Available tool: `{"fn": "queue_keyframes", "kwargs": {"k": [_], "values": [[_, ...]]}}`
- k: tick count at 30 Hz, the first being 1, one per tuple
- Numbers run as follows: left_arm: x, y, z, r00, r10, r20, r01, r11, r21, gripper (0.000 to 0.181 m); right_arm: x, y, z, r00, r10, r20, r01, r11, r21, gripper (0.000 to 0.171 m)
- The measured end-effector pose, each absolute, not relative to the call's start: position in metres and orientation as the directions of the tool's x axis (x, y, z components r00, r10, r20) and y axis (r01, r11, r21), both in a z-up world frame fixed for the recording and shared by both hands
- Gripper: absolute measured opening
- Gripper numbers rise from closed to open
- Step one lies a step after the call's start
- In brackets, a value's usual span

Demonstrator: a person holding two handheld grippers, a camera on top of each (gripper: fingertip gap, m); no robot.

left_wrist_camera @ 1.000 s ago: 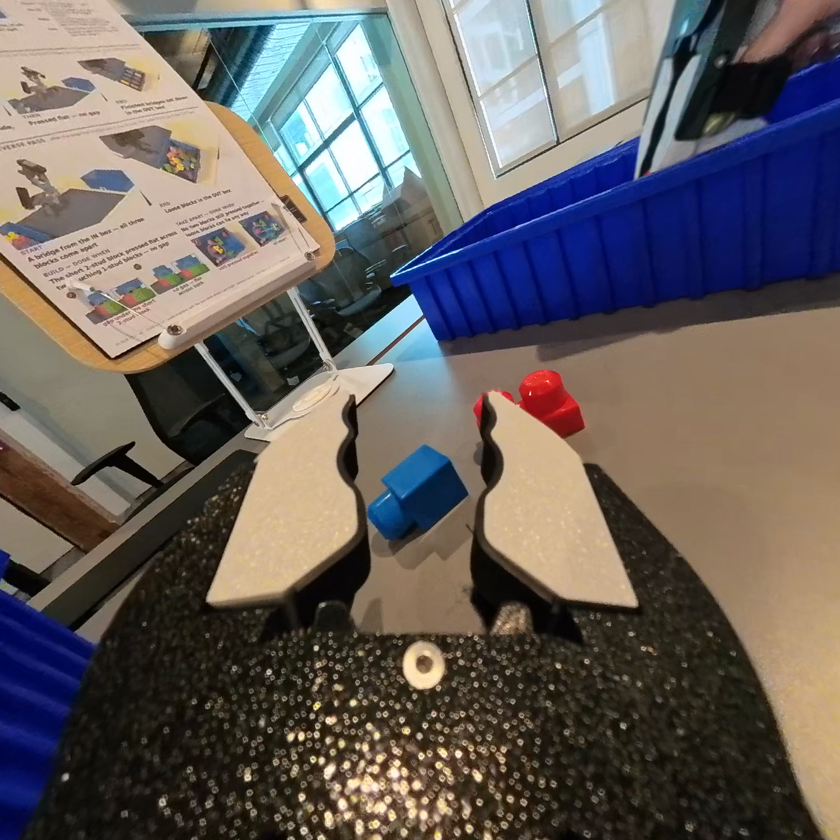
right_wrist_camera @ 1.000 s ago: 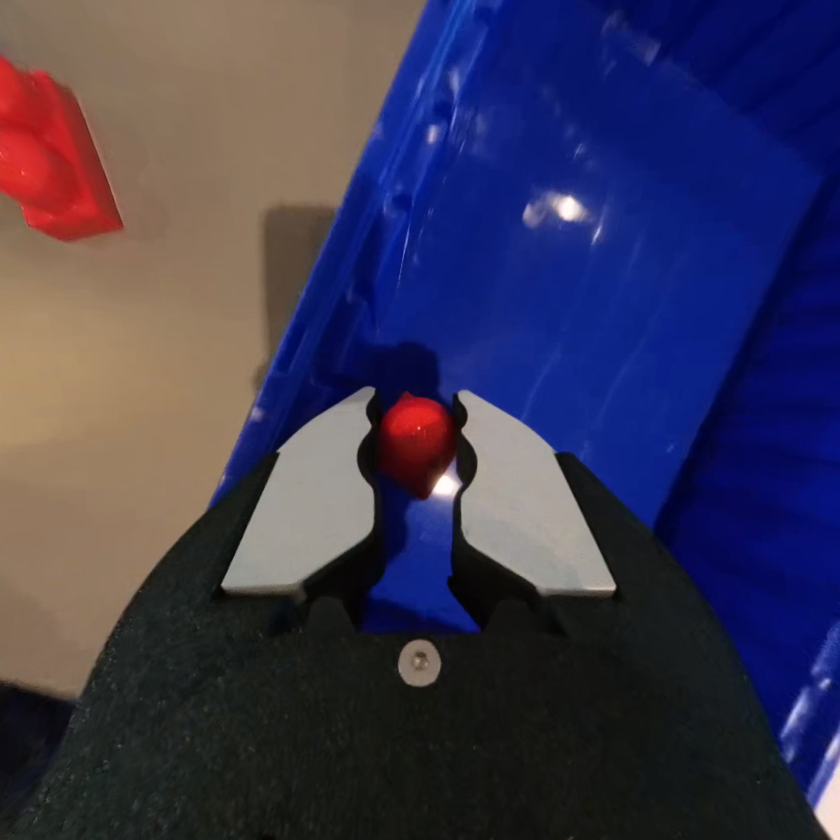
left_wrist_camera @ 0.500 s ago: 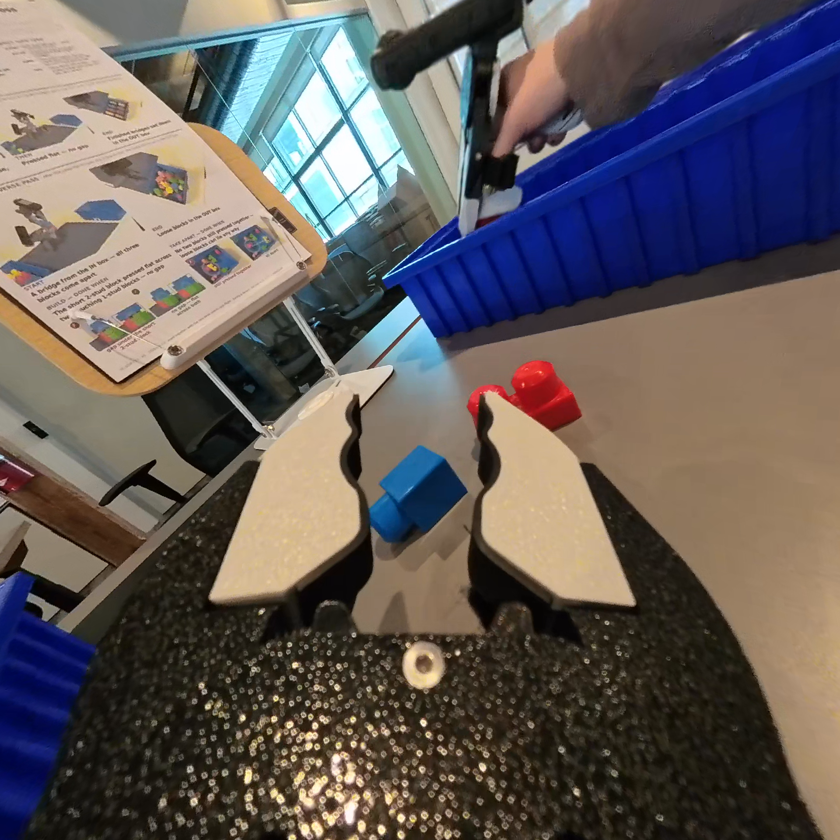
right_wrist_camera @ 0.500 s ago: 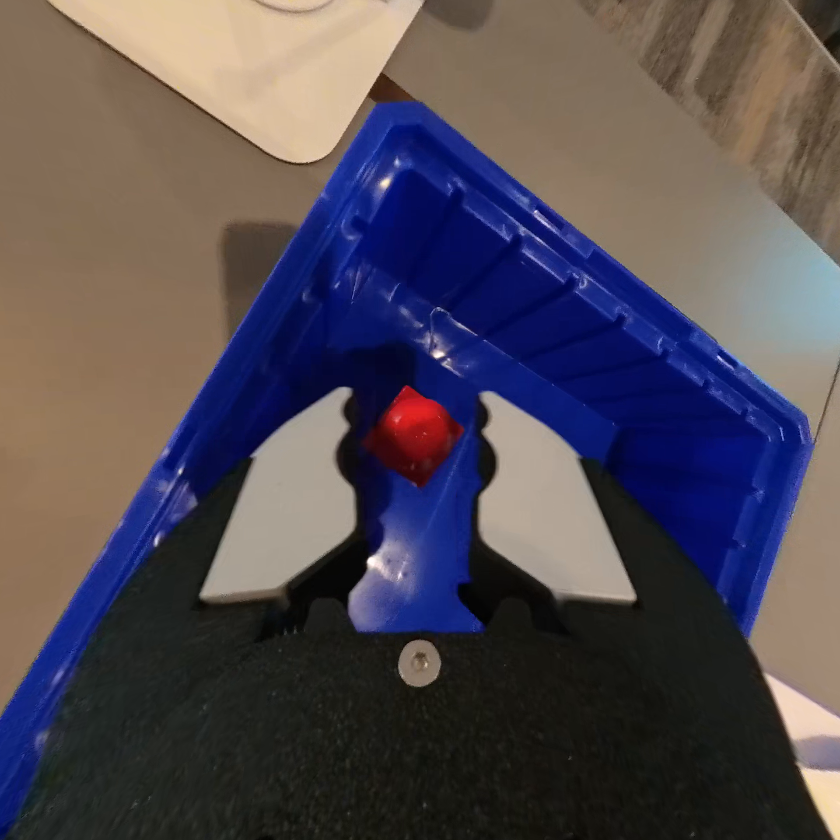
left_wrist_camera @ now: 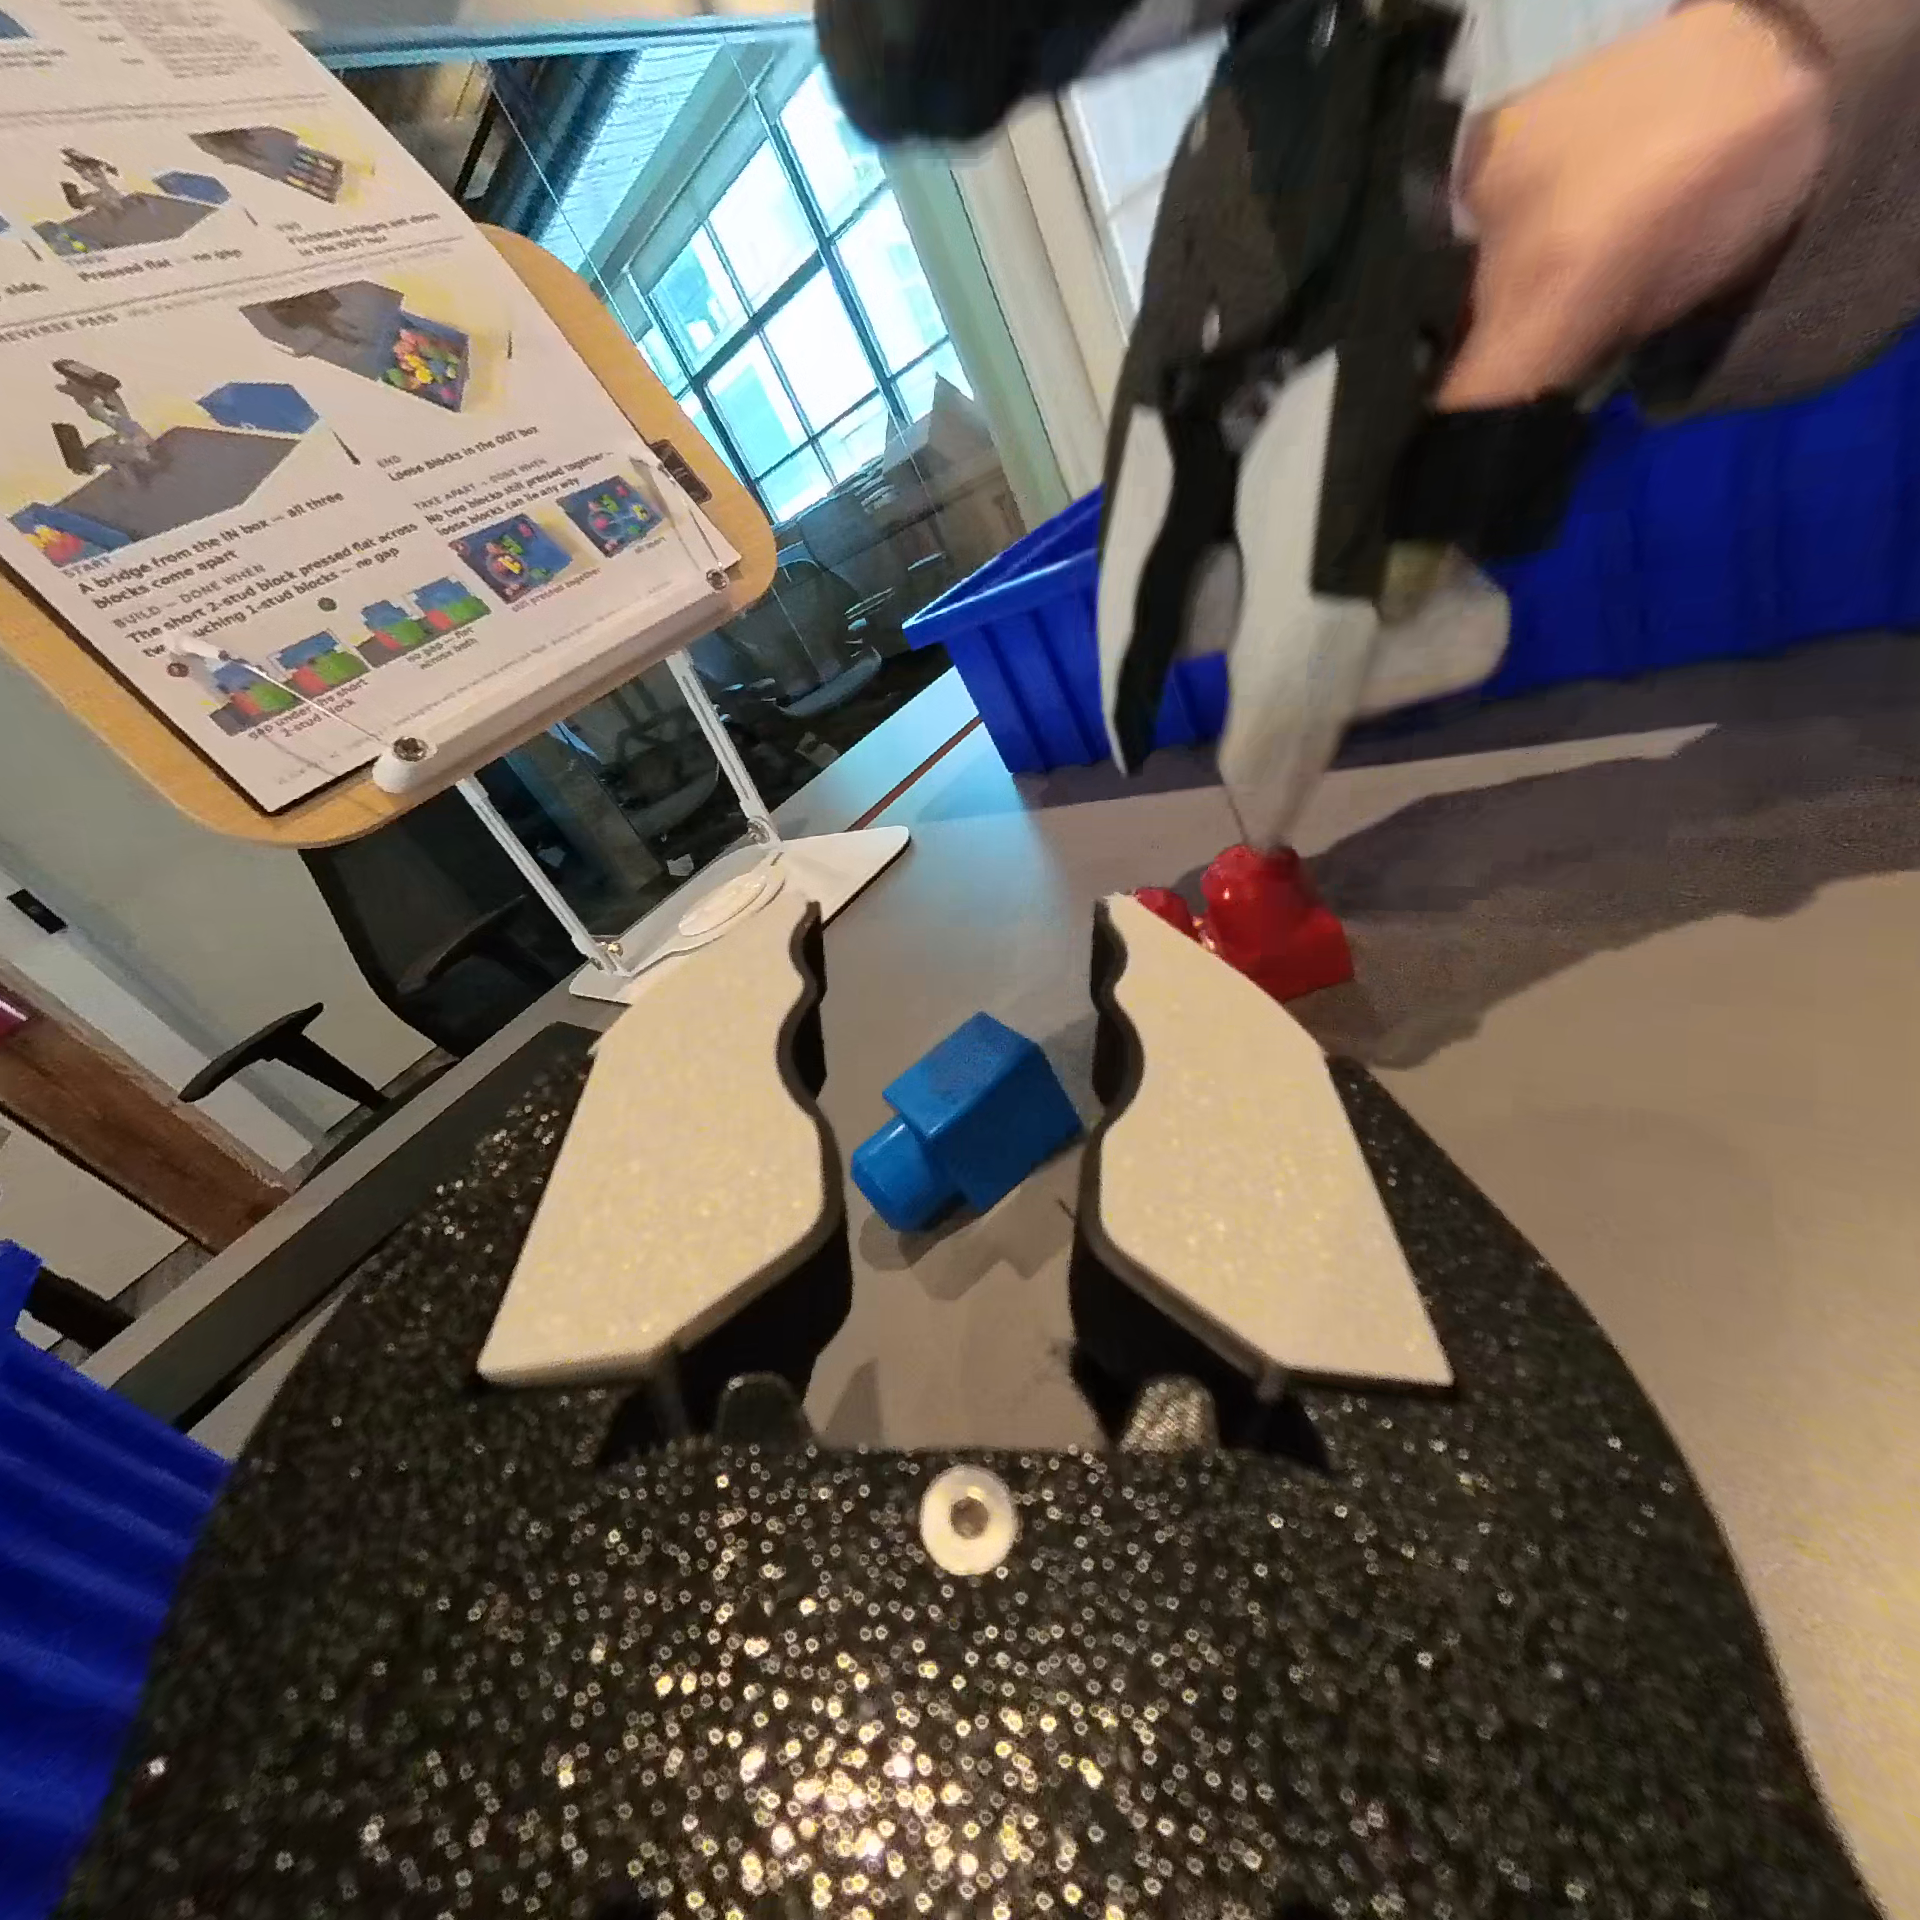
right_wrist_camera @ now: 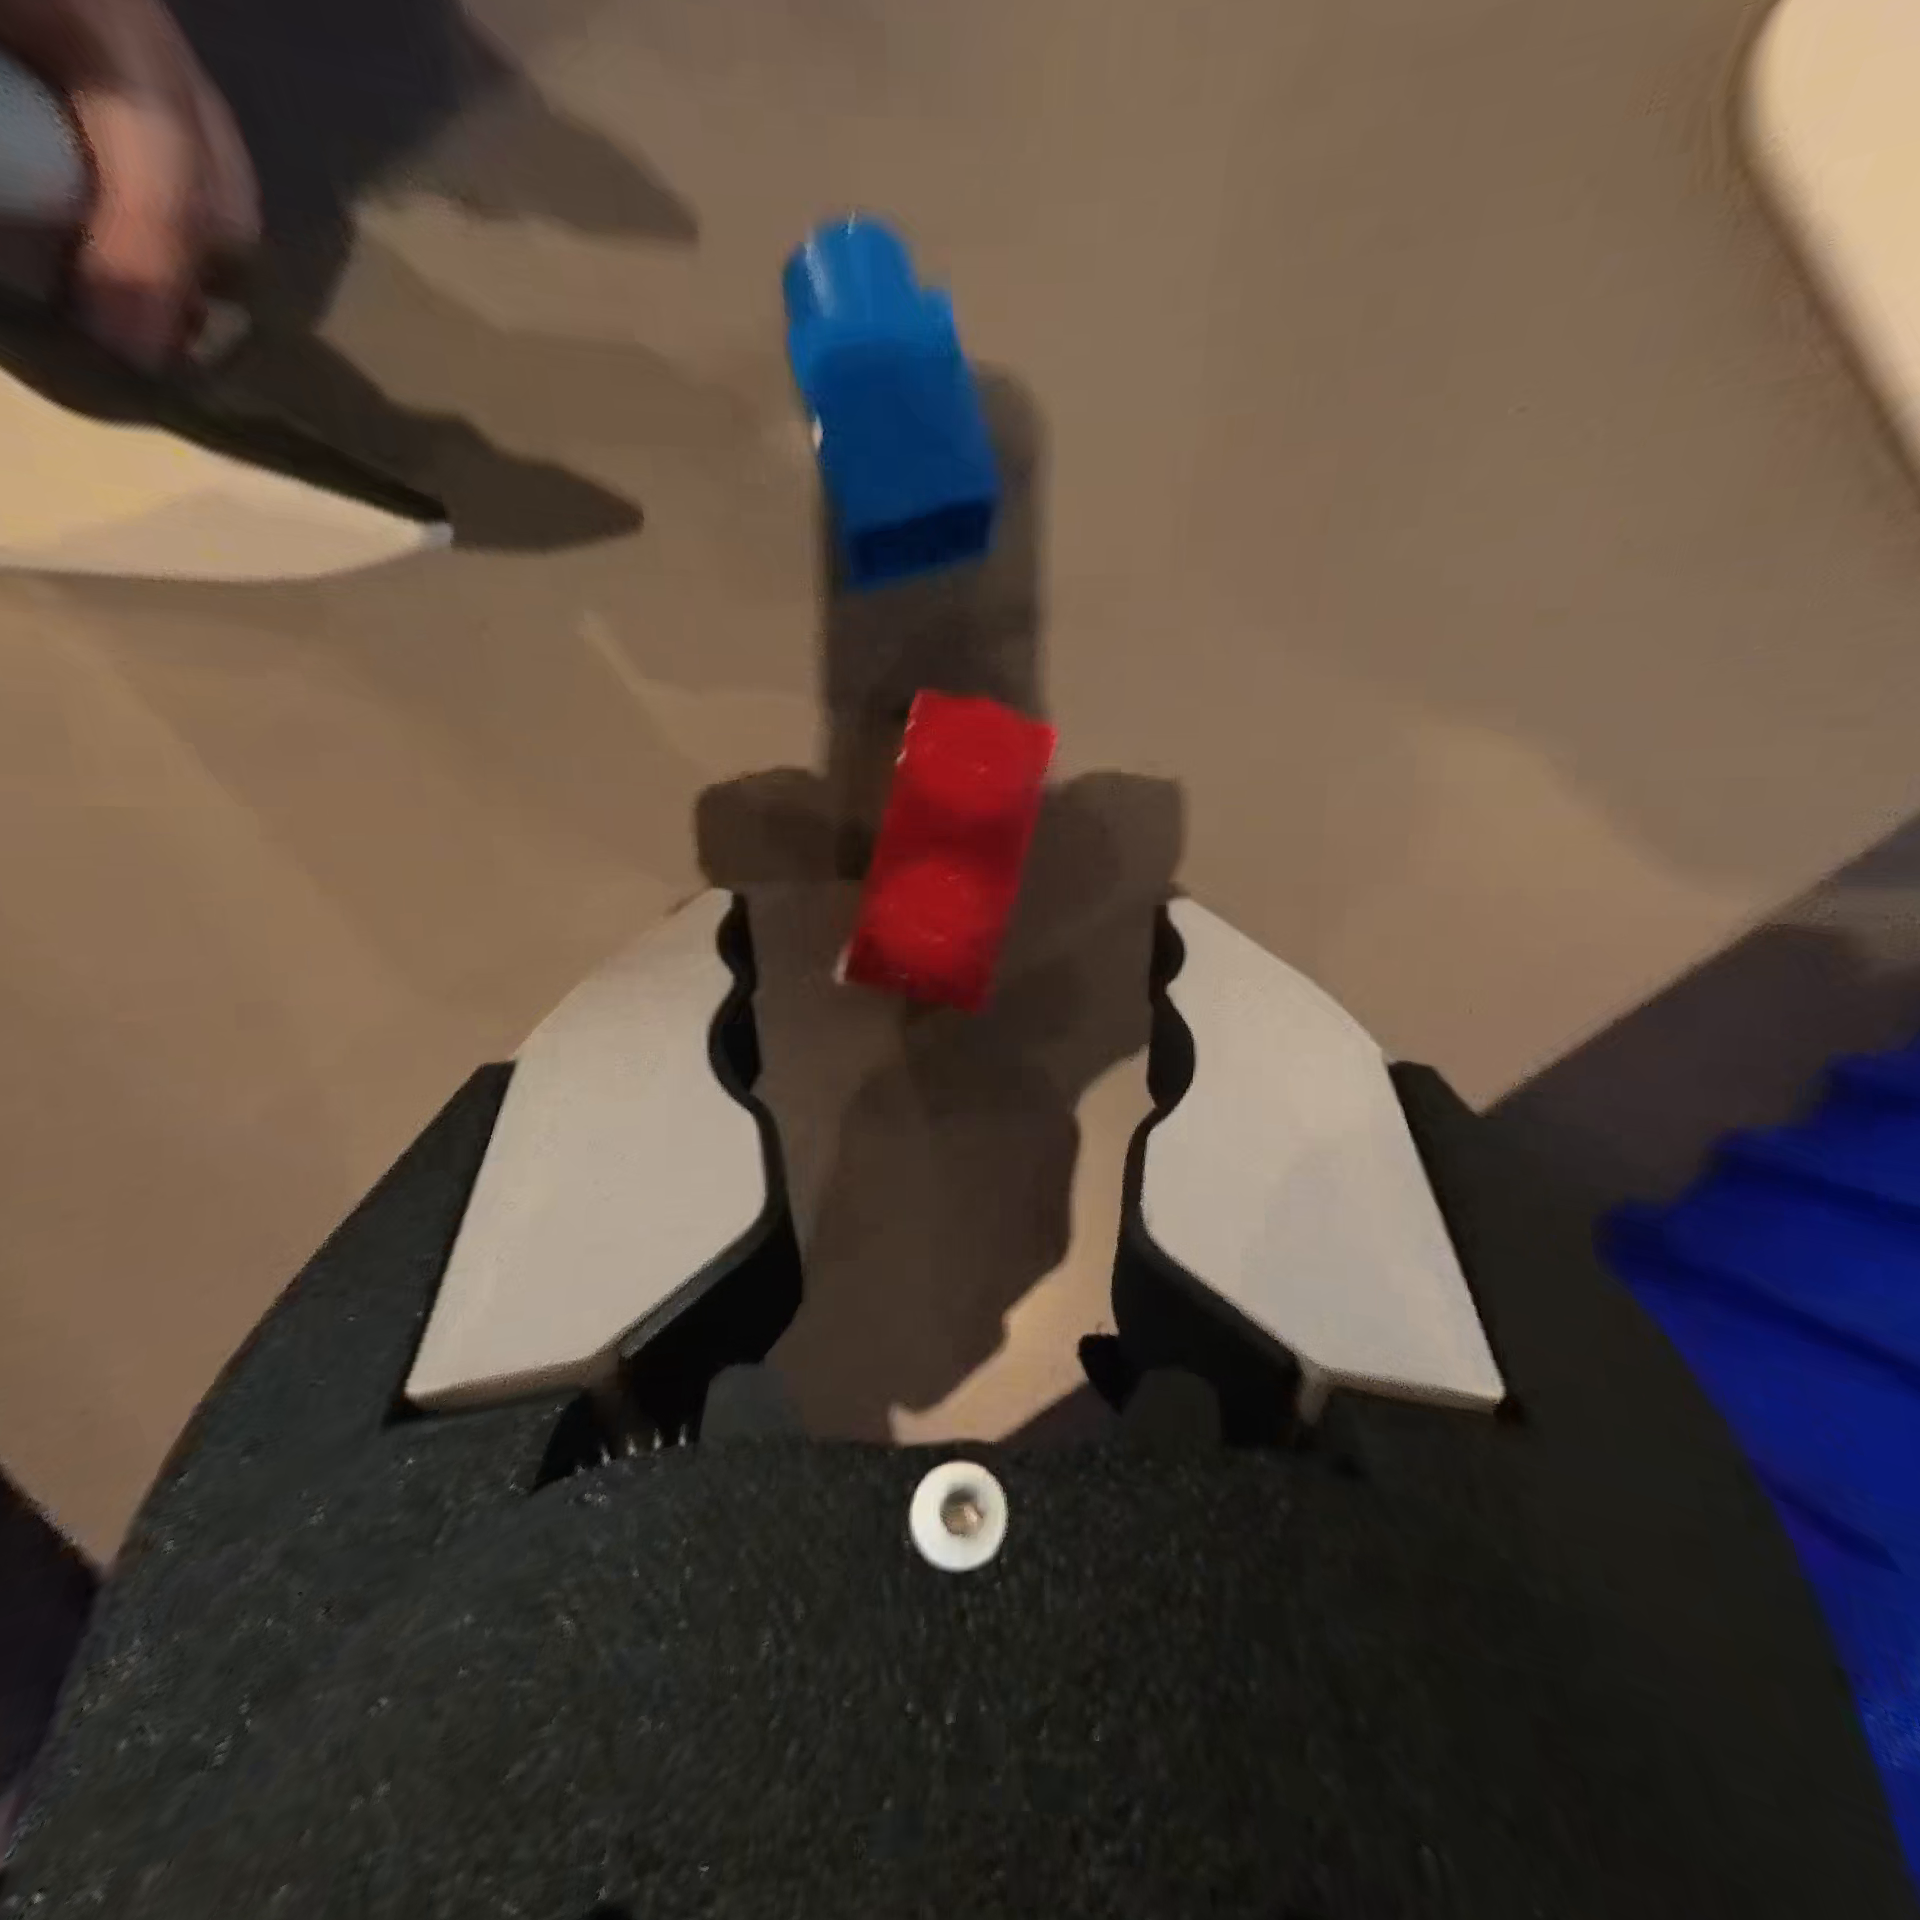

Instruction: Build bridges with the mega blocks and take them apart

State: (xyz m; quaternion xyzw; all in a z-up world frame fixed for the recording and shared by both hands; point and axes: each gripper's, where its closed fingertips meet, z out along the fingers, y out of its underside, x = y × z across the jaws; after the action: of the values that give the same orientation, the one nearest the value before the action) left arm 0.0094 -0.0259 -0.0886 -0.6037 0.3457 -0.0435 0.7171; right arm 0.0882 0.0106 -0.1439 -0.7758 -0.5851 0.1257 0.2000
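Note:
A blue one-stud block [left_wrist_camera: 966, 1122] lies on its side on the grey table, between the fingers of my open, empty left gripper [left_wrist_camera: 956, 914]. A red two-stud block [left_wrist_camera: 1268, 925] stands studs up just beyond the left gripper's right fingertip. My right gripper [left_wrist_camera: 1195, 779] points down right above it, held by a hand. In the right wrist view the right gripper [right_wrist_camera: 948, 909] is open and empty, with the red block [right_wrist_camera: 951, 852] below its tips. The blue block [right_wrist_camera: 888, 405] lies farther off in that view.
A blue bin [left_wrist_camera: 1039, 644] stands at the back right and shows in the right wrist view [right_wrist_camera: 1766, 1299]. An instruction board [left_wrist_camera: 312, 416] on a white stand base [left_wrist_camera: 769, 894] stands at the back left. Another blue bin's corner [left_wrist_camera: 62, 1558] is near left.
My right gripper opened and let go of a small red block inside the blue bin. It then swung out to above the red two-stud block. The left gripper stayed put.

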Motion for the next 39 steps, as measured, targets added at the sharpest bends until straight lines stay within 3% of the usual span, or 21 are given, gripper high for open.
{"fn": "queue_keyframes", "kwargs": {"k": [4, 7, 9, 13, 17, 20, 25, 29, 31, 34, 39], "values": [[0.012, -0.027, -0.089, 0.746, -0.480, -0.462, -0.370, 0.278, -0.887, 0.049, 0.086, 0.010, -0.161, 0.271, 0.960, 0.068, 0.895, -0.225, -0.384, 0.061], [0.013, -0.028, -0.090, 0.739, -0.479, -0.473, -0.380, 0.284, -0.880, 0.049, 0.086, 0.007, -0.175, 0.282, 0.959, 0.008, 0.904, -0.263, -0.337, 0.062], [0.014, -0.029, -0.090, 0.737, -0.480, -0.475, -0.380, 0.286, -0.880, 0.051, 0.086, 0.006, -0.178, 0.271, 0.962, 0.007, 0.904, -0.252, -0.345, 0.035], [0.012, -0.029, -0.083, 0.761, -0.496, -0.419, -0.315, 0.283, -0.906, 0.074, 0.085, 0.028, -0.112, 0.328, 0.932, 0.151, 0.818, -0.201, -0.539, 0.034], [0.008, -0.022, -0.088, 0.779, -0.510, -0.365, -0.290, 0.223, -0.930, 0.087, 0.149, 0.090, -0.013, 0.601, 0.746, 0.289, 0.651, -0.247, -0.717, 0.034], [0.007, -0.020, -0.089, 0.786, -0.511, -0.348, -0.279, 0.209, -0.937, 0.090, 0.221, 0.137, -0.012, 0.747, 0.599, 0.287, 0.603, -0.428, -0.674, 0.034], [0.008, -0.020, -0.090, 0.782, -0.507, -0.363, -0.293, 0.214, -0.932, 0.090, 0.259, 0.162, -0.072, 0.809, 0.571, 0.139, 0.542, -0.632, -0.555, 0.034], [0.007, -0.020, -0.089, 0.784, -0.502, -0.365, -0.295, 0.216, -0.931, 0.090, 0.252, 0.163, -0.064, 0.825, 0.552, 0.119, 0.497, -0.611, -0.616, 0.052], [0.006, -0.020, -0.089, 0.787, -0.501, -0.359, -0.291, 0.211, -0.933, 0.090, 0.227, 0.152, -0.041, 0.791, 0.601, 0.114, 0.496, -0.521, -0.694, 0.059], [0.005, -0.019, -0.088, 0.795, -0.498, -0.347, -0.278, 0.209, -0.937, 0.090, 0.156, 0.107, -0.031, 0.606, 0.792, 0.070, 0.574, -0.375, -0.728, 0.053], [0.002, -0.020, -0.087, 0.800, -0.509, -0.319, -0.248, 0.204, -0.947, 0.089, 0.066, 0.045, -0.108, 0.264, 0.963, 0.050, 0.814, -0.194, -0.548, 0.061]]}}
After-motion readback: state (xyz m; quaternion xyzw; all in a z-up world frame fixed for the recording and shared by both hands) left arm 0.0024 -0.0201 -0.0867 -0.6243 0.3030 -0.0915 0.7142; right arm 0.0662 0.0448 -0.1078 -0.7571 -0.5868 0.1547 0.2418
